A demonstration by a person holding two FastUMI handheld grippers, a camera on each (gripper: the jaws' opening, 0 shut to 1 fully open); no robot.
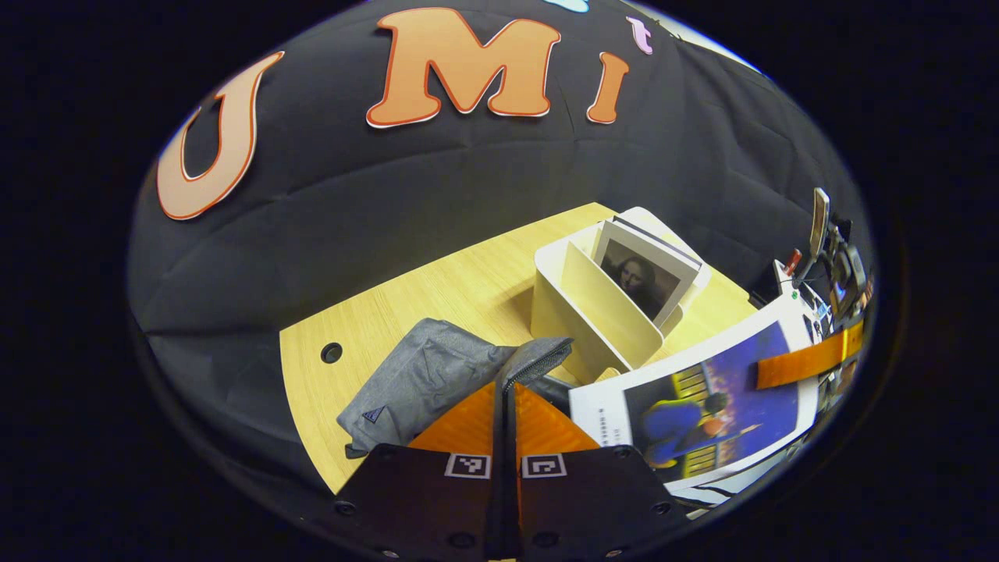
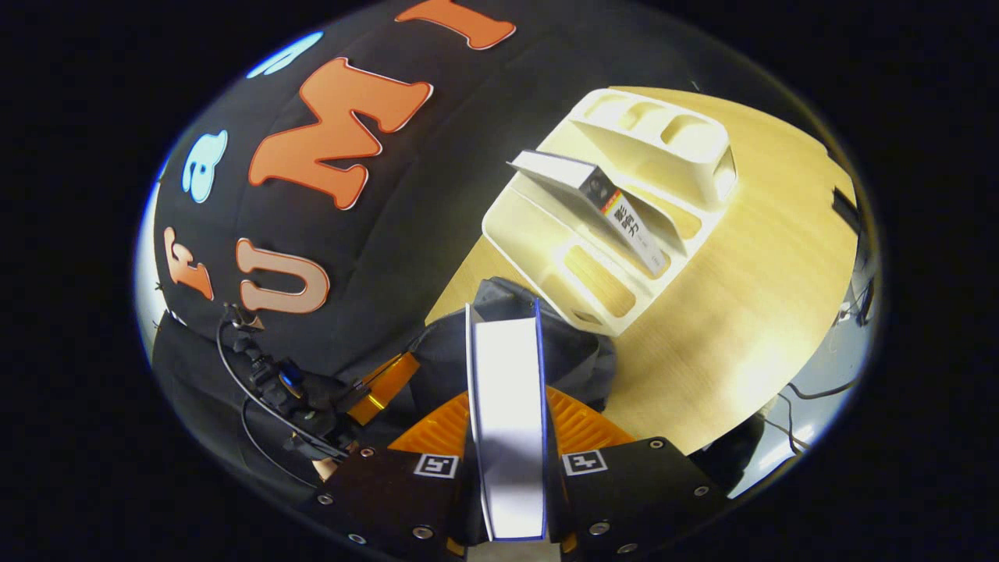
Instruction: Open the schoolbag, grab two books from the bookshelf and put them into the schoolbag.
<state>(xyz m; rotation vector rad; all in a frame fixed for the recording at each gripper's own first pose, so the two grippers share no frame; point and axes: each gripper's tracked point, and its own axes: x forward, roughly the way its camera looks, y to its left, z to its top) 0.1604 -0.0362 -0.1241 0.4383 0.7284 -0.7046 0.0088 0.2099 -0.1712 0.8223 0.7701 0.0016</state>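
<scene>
while my left claw pinches the grey schoolbag's zipper edge to hold the mouth open, my right claw clamps a book edge-up above it. one book leans in the white bookshelf on the table; spine writing too small to read.

From here I see both fisheye views sharp at centre and bent at the rims, bright overhead light glaring off the table toward four o'clock, with the bookshelf throwing a soft shadow at nine o'clock.
</scene>
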